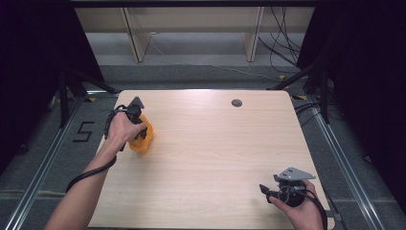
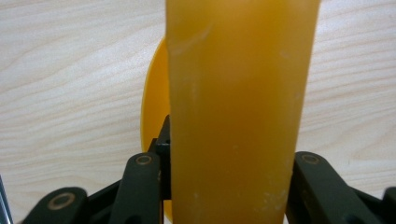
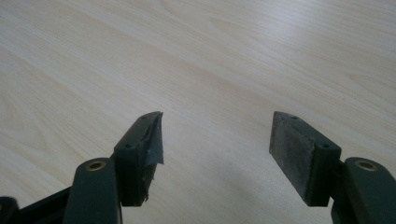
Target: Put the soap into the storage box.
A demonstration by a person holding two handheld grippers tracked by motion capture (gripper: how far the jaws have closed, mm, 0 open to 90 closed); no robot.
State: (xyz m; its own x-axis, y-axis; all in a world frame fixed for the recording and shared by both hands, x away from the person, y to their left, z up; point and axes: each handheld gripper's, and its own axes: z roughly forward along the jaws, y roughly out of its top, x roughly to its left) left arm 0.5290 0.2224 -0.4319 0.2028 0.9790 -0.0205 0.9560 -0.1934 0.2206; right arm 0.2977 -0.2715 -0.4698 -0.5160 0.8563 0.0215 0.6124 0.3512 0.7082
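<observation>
An orange translucent plastic object (image 1: 142, 139), cup-like, stands at the left side of the wooden table (image 1: 206, 143). My left gripper (image 1: 140, 134) points down onto it from above, held by a hand. In the left gripper view the orange object (image 2: 238, 107) stands as a wide band between the two black jaws, which press against its sides. My right gripper (image 1: 265, 190) rests near the table's front right corner, held by a hand. In the right gripper view its jaws (image 3: 217, 140) stand wide apart over bare wood with nothing between them.
A small grey round grommet (image 1: 236, 103) is set into the table near its far edge. Cables trail on the floor behind the table at the right. Dark stands flank the table on both sides.
</observation>
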